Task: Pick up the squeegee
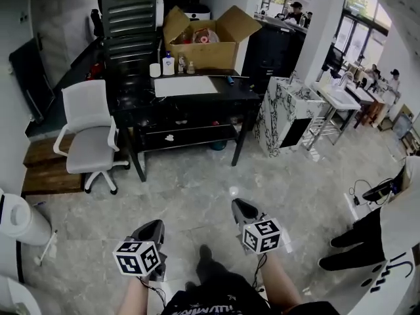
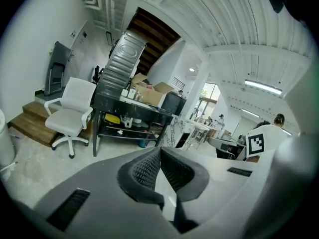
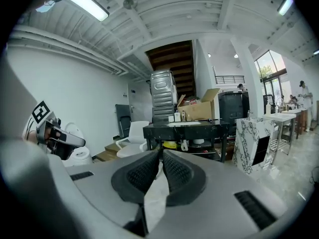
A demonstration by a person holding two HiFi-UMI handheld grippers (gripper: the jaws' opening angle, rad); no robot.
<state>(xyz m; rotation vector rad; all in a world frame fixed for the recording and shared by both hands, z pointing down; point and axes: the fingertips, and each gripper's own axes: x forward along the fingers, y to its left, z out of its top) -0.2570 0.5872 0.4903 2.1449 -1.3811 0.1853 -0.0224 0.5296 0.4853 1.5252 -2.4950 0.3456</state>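
Observation:
Both grippers hang low over the pale floor, well short of the black table (image 1: 190, 102). My left gripper (image 1: 157, 226) is shut with nothing between its pads, as the left gripper view shows (image 2: 159, 150). At the same height my right gripper (image 1: 237, 206) is also shut and empty, its pads meeting in the right gripper view (image 3: 160, 153). A small blue-and-dark tool (image 1: 230, 80) lies near the table's right end; I cannot tell whether it is the squeegee. A white sheet (image 1: 186, 85) covers the tabletop's middle.
An open cardboard box (image 1: 207, 41) and bottles (image 1: 168, 64) stand at the table's back. Left of the table is a white office chair (image 1: 88, 133), right of it a marble-patterned cabinet (image 1: 285, 113). A person (image 1: 387, 235) sits at the right and a white bin (image 1: 20, 218) stands at the left.

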